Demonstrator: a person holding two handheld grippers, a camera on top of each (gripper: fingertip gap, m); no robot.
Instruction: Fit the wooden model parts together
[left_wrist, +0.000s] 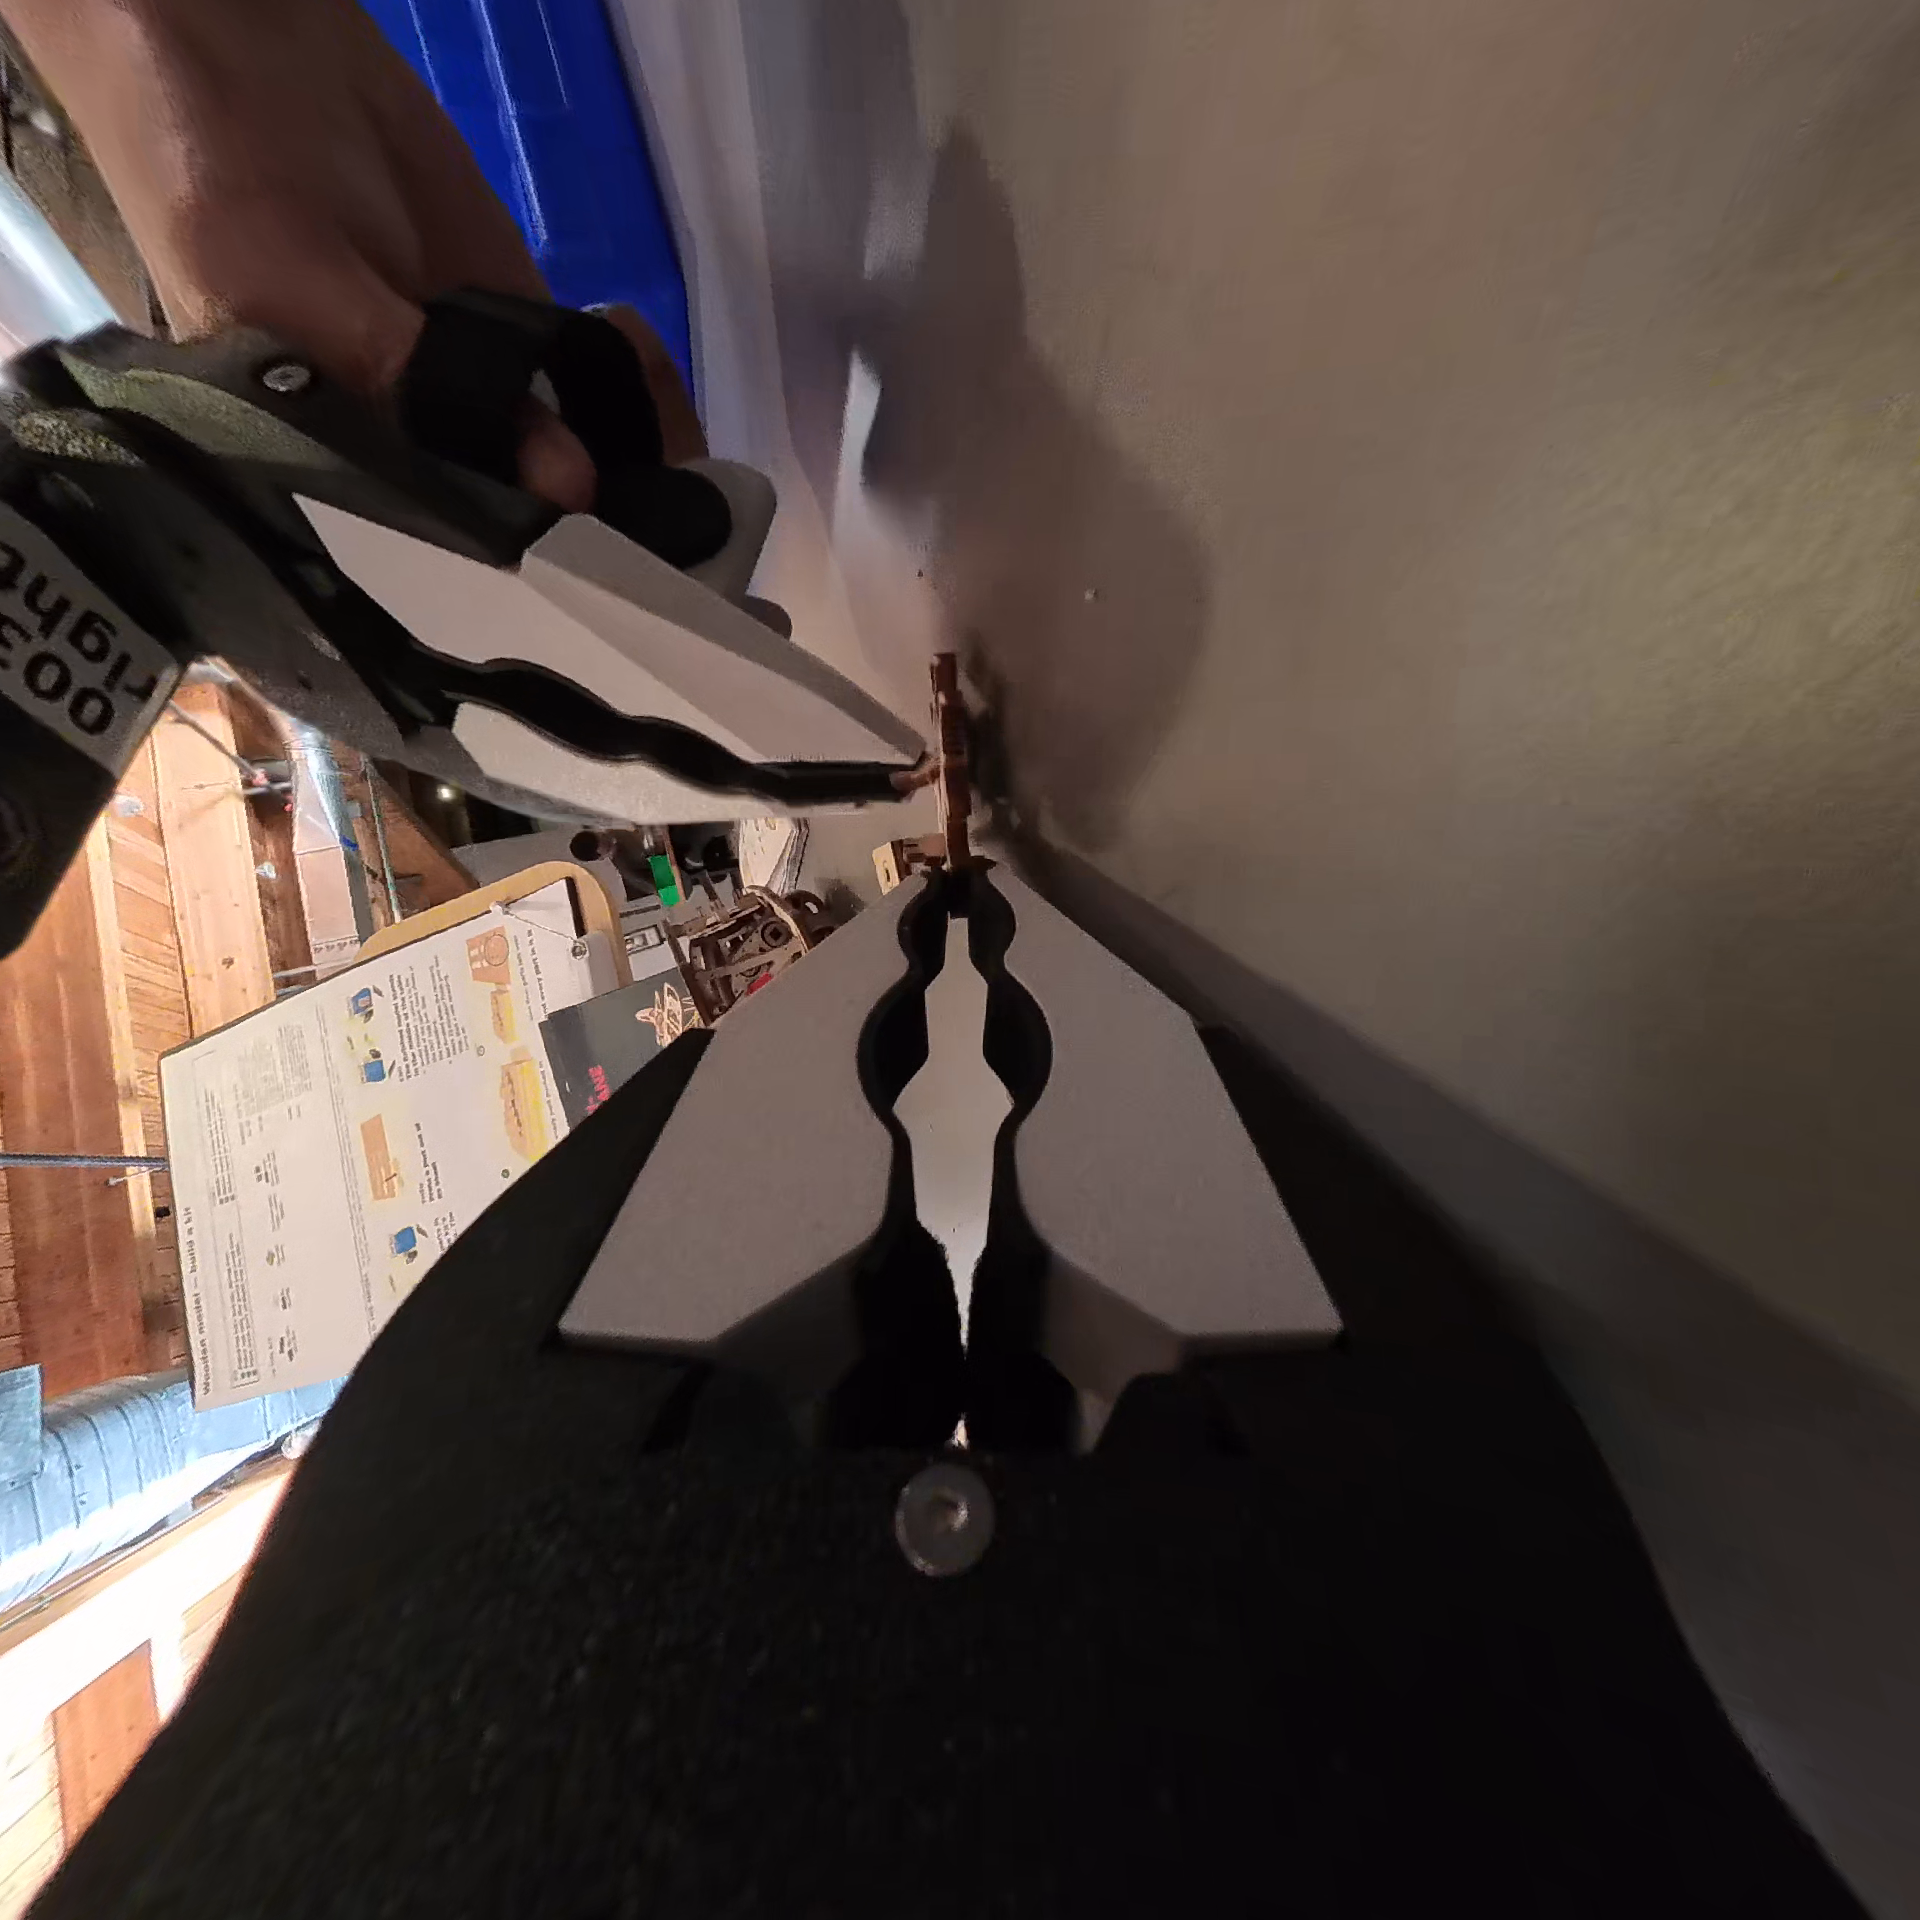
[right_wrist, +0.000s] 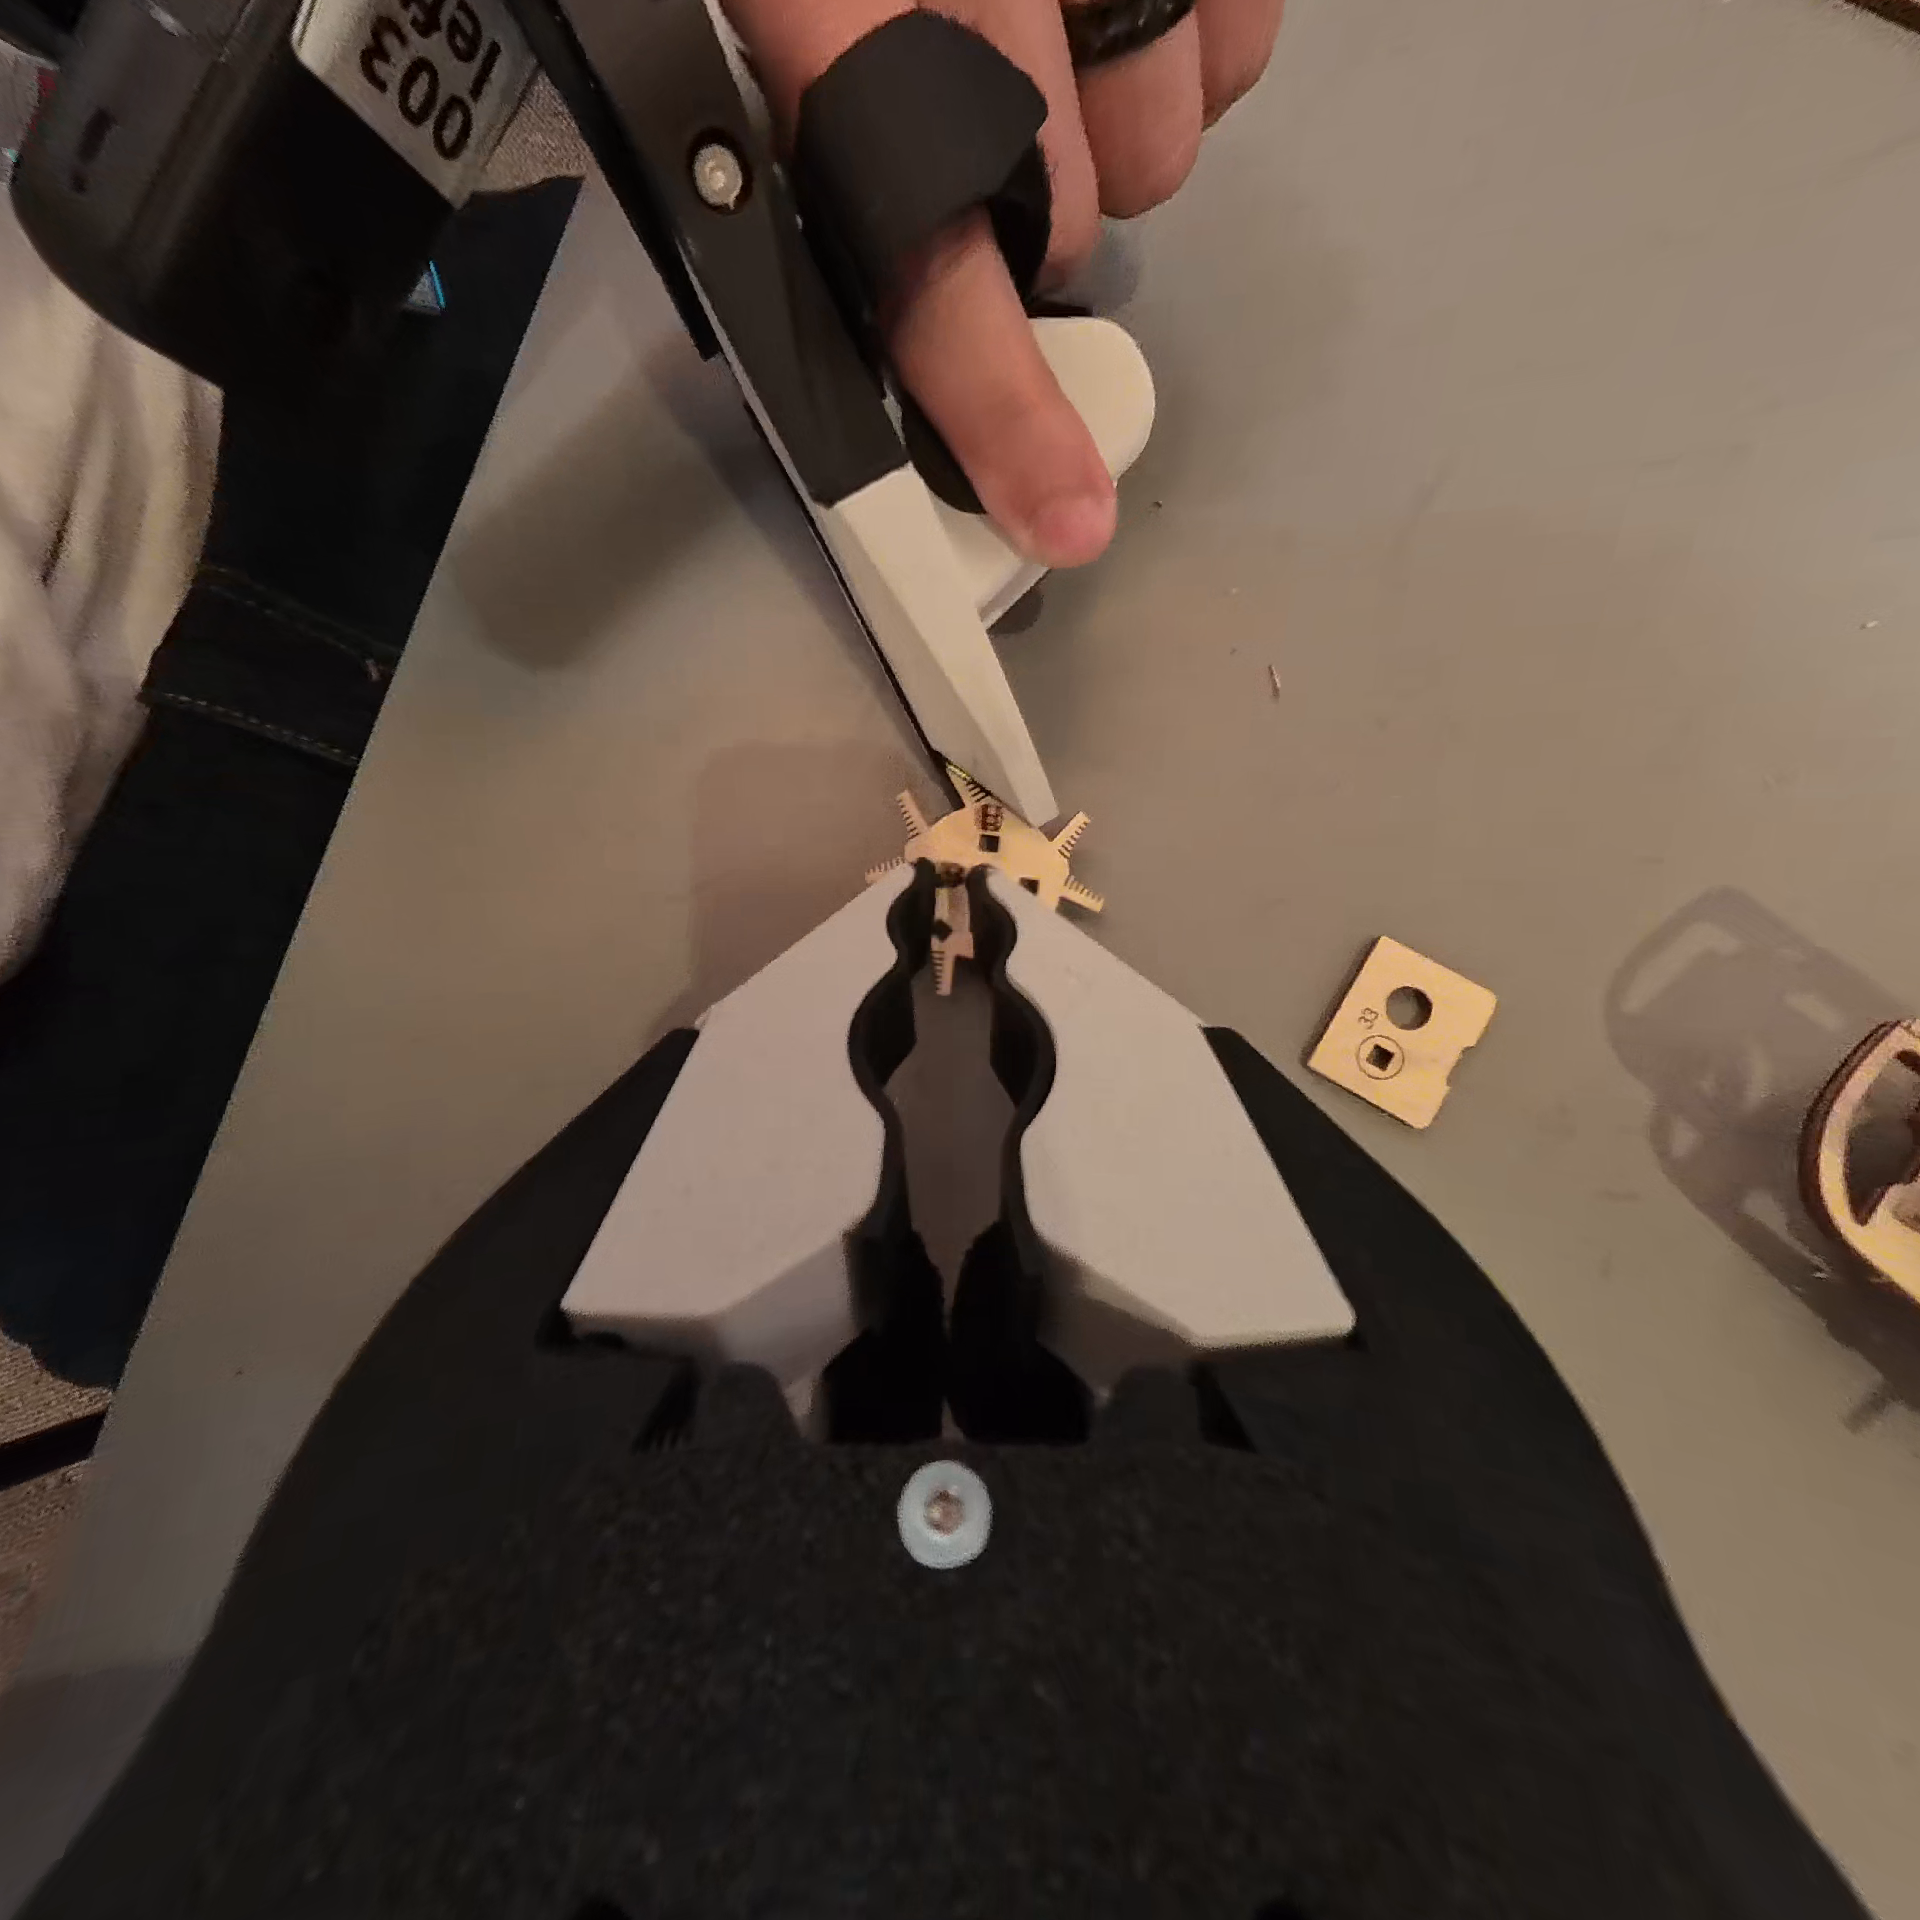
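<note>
- The left gripper (left_wrist: 958, 878) is clamping its fingers on the edge of a small wooden toothed hub (right_wrist: 992, 847), holding it on edge just above the grey surface (right_wrist: 1455, 520), likely so that its slots face the other tool.
- The right gripper (right_wrist: 951, 883) is squeezing its fingers on a thin comb-edged wooden piece (right_wrist: 954, 940), which is meeting the hub at its near rim, apparently to be pushed into a slot.
- In the left wrist view the hub (left_wrist: 951, 769) is showing edge-on, with the right gripper (left_wrist: 909, 774) coming in from the side against its face; whether the piece is fully seated cannot be told.
- A square wooden plate (right_wrist: 1403, 1029) with two holes is lying flat nearby, well clear of the join, probably waiting as a later part.
- A partly built wooden model (right_wrist: 1870, 1153) is sitting at the surface's edge of view.
</note>
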